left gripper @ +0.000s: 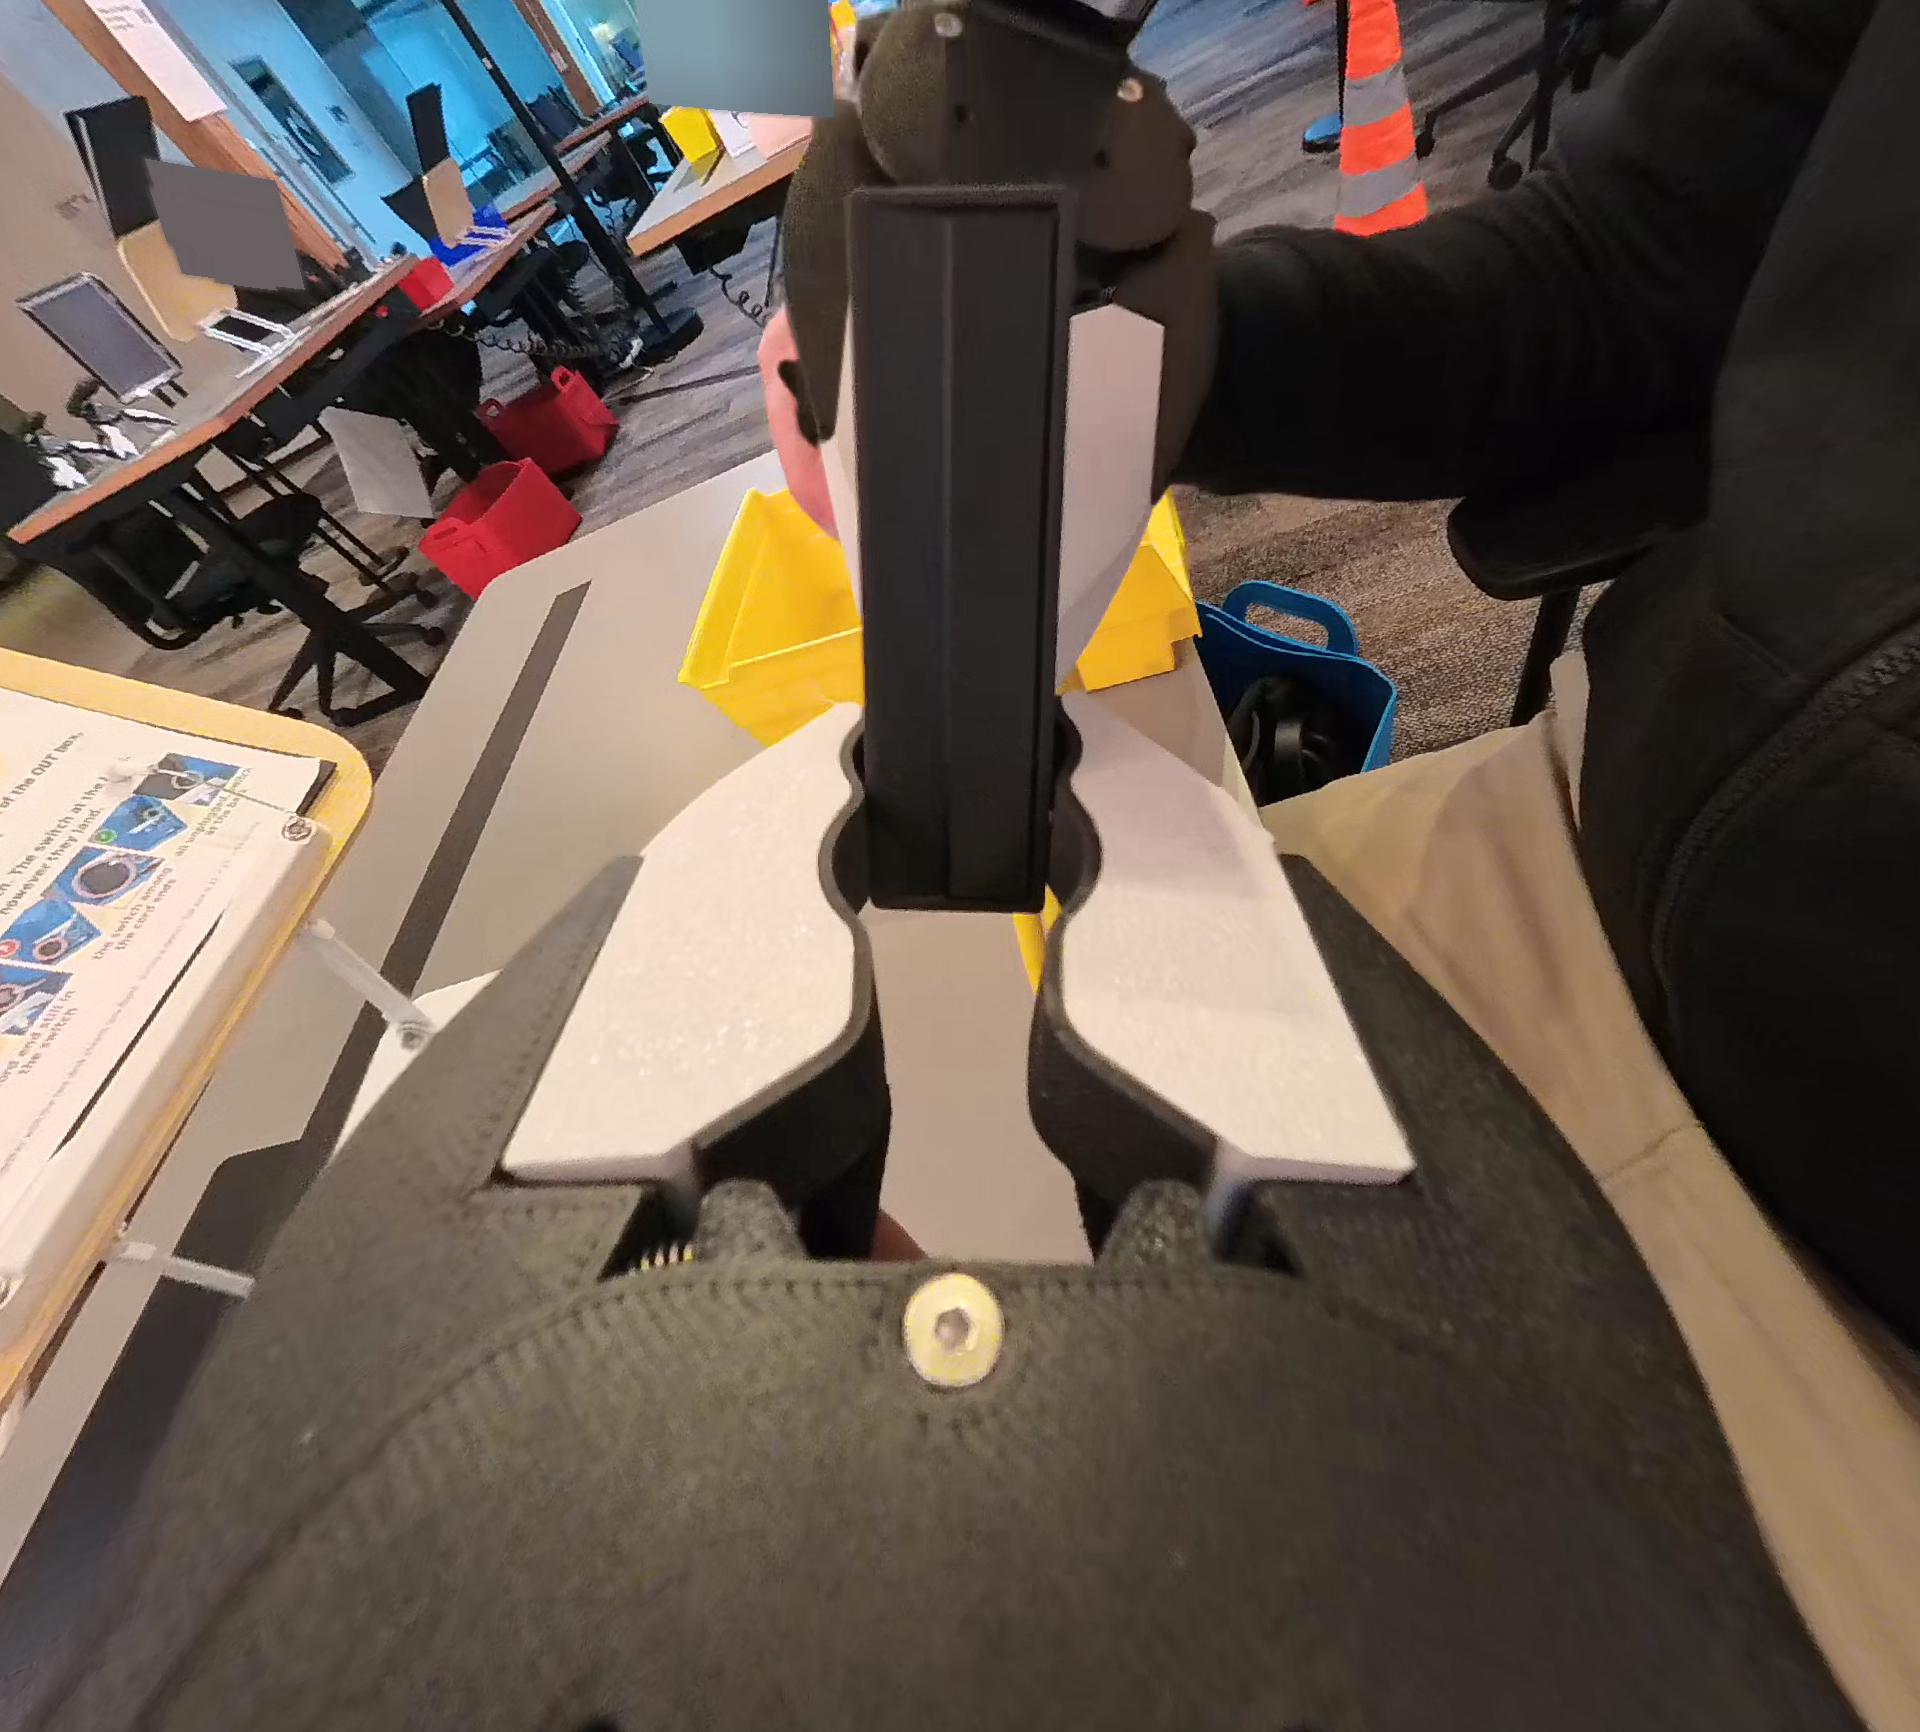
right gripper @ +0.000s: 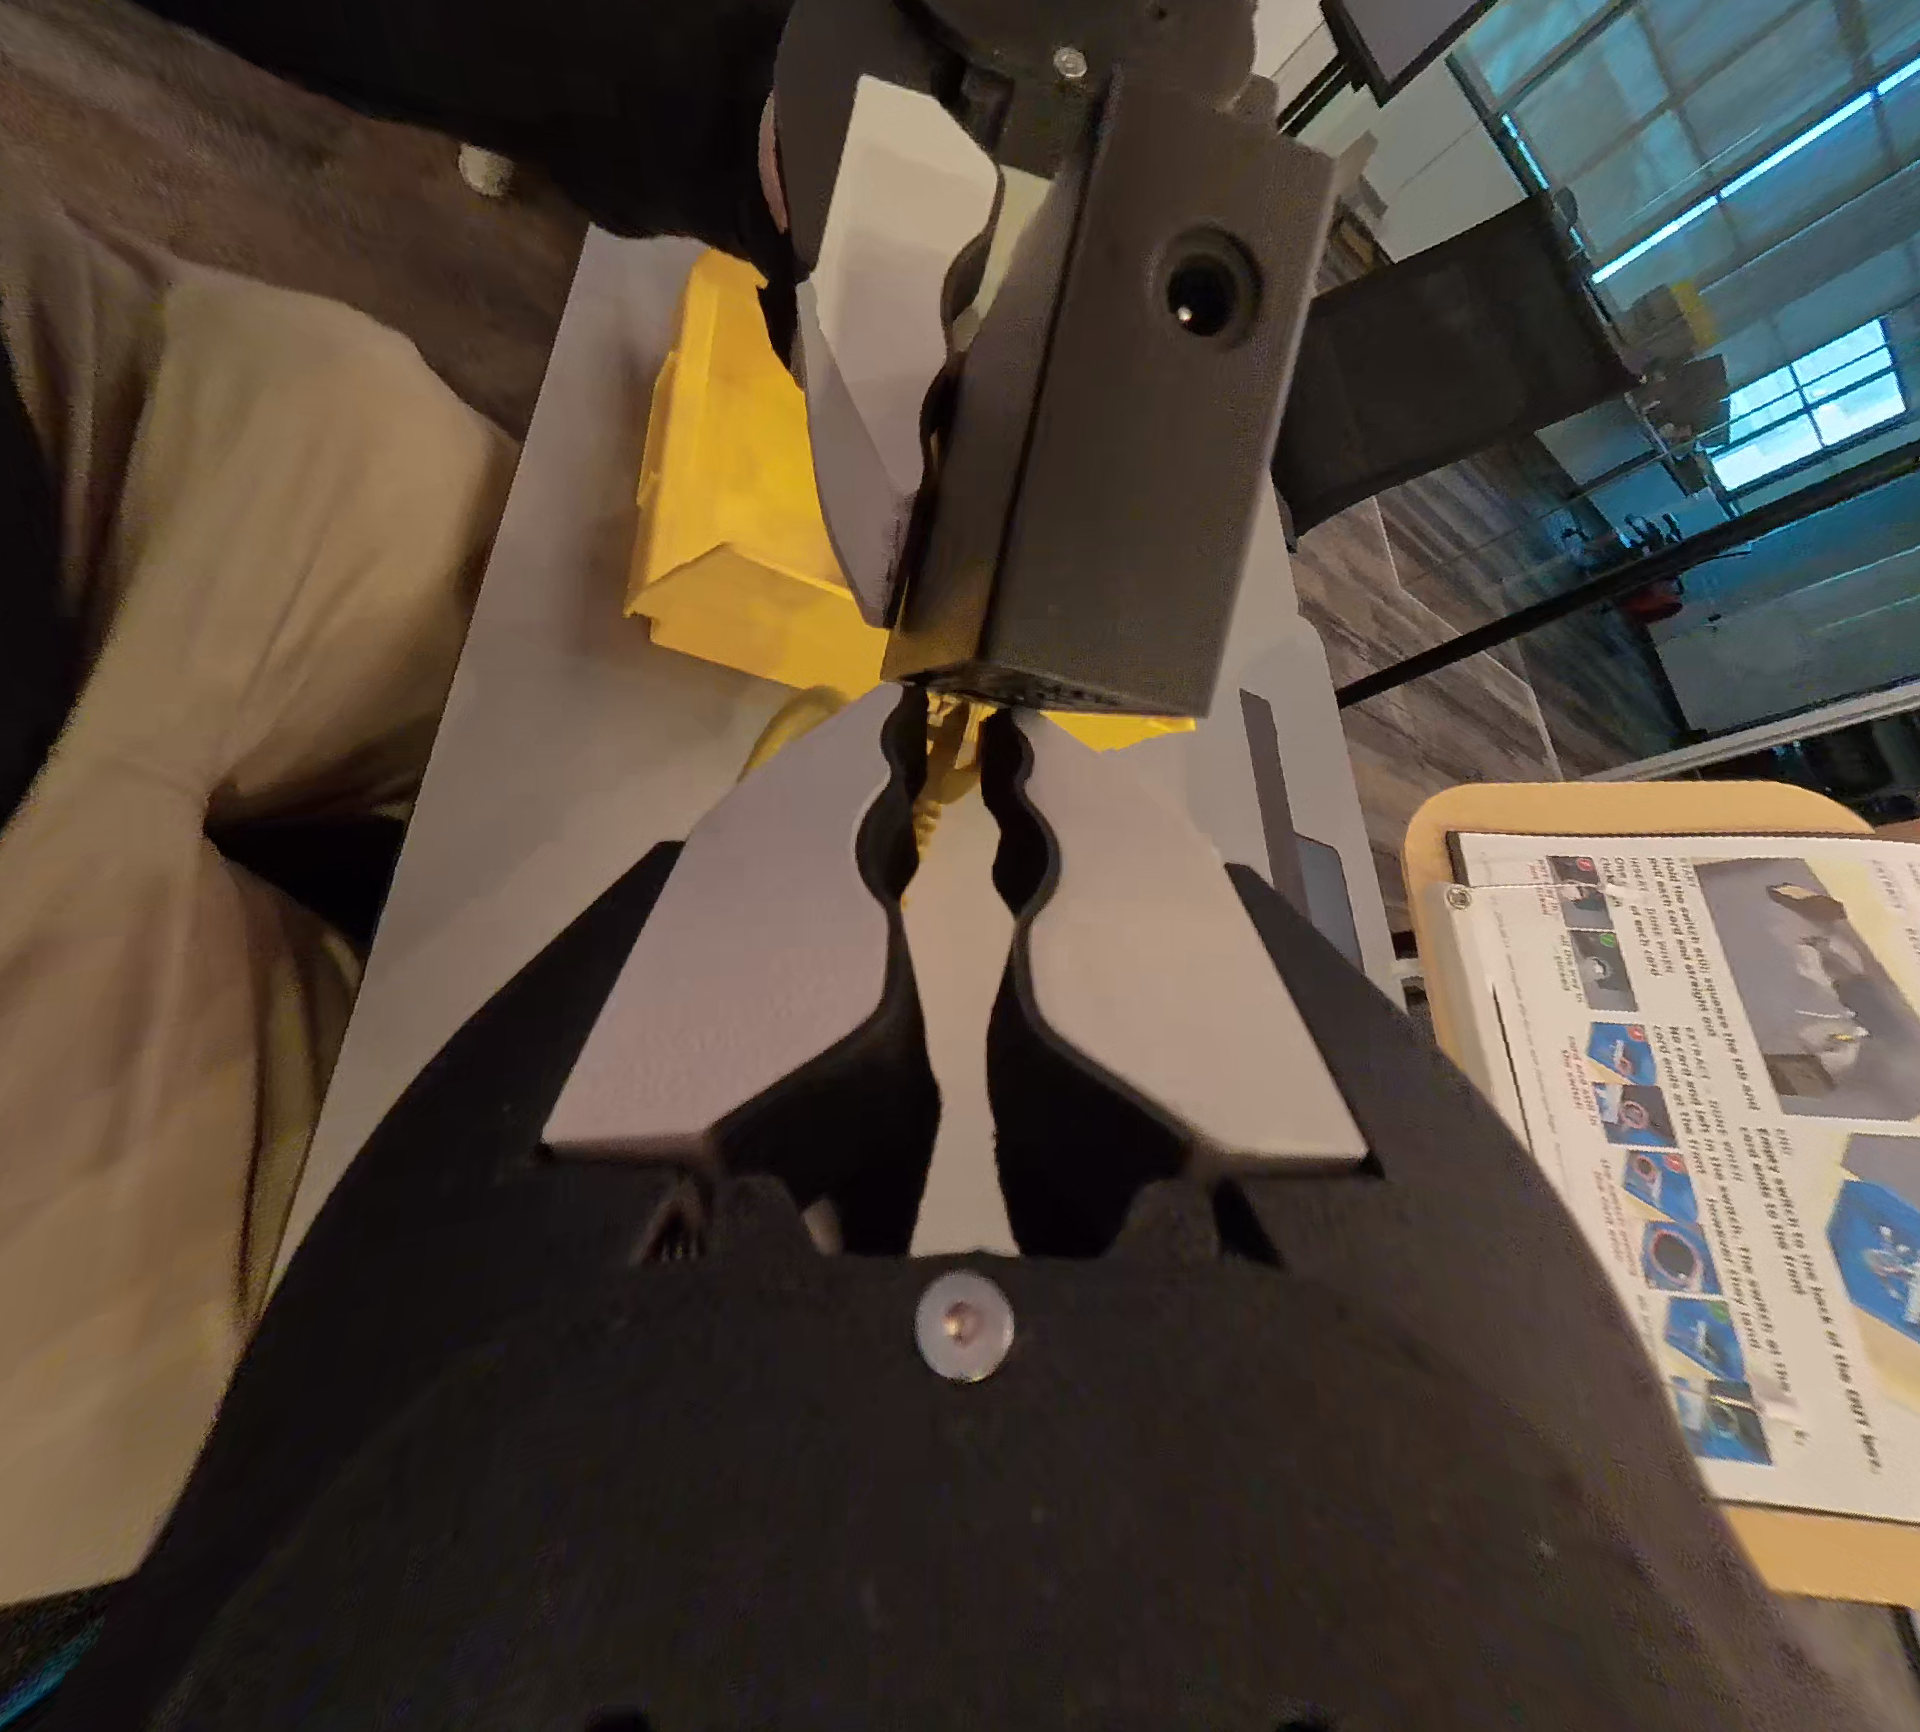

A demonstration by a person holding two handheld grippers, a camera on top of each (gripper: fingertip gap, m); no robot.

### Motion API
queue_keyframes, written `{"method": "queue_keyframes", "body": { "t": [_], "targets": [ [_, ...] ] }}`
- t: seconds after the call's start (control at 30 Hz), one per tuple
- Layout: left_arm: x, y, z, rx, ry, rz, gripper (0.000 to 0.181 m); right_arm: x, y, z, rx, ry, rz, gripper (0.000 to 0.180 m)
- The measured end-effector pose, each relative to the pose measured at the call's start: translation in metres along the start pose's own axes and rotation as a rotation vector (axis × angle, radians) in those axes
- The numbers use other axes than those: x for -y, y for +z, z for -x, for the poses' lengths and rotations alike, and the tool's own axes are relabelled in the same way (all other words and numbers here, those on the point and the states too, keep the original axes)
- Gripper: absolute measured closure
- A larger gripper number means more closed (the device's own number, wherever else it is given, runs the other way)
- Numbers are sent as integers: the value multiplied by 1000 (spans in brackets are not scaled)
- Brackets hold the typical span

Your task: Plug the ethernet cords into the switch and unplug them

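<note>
The switch (left gripper: 961,539) is a long black box. My left gripper (left gripper: 961,809) is shut on its near end, with a white pad on each side. In the right wrist view the switch (right gripper: 1112,435) hangs end-on, its port face toward me. My right gripper (right gripper: 948,747) is shut on the yellow ethernet cord's plug (right gripper: 940,783) and holds it right at that port face. Whether the plug is seated in a port is hidden. One white finger (left gripper: 1117,435) of the right gripper shows behind the switch, held by a gloved hand.
A yellow bin (left gripper: 774,633) stands on the grey table (left gripper: 520,747) under the switch. An instruction sheet on a wooden board (right gripper: 1714,1111) lies beside the table. A blue bag (left gripper: 1299,695) and an orange cone (left gripper: 1377,124) stand on the floor. The person's beige trouser leg (right gripper: 260,643) is close by. The grippers are tip to tip, or close to it.
</note>
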State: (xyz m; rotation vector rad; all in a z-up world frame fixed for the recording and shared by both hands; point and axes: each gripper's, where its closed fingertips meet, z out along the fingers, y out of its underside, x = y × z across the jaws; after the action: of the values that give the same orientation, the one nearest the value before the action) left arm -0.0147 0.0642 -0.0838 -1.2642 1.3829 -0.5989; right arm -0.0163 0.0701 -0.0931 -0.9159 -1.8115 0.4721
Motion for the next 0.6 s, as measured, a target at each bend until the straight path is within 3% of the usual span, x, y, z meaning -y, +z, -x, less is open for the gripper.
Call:
{"method": "queue_keyframes", "body": {
  "t": [0.17,0.33,0.4,0.47,0.6],
  "targets": [
    [4,1,2,-12,-53,-48,152,3,-5,-1,17,39,-44,170],
    [6,0,15,101,-25,-25,151,-4,-9,-10,-27,122,-25,170],
    [20,-29,33,166,-59,-73,151,-14,-29,-20,-70,165,-36,176],
    [49,-53,41,185,-50,-148,152,-4,-60,-34,-73,263,-187,180],
    [52,-47,33,195,43,-44,152,-32,-64,-45,-137,311,-45,180]
  ]
}}
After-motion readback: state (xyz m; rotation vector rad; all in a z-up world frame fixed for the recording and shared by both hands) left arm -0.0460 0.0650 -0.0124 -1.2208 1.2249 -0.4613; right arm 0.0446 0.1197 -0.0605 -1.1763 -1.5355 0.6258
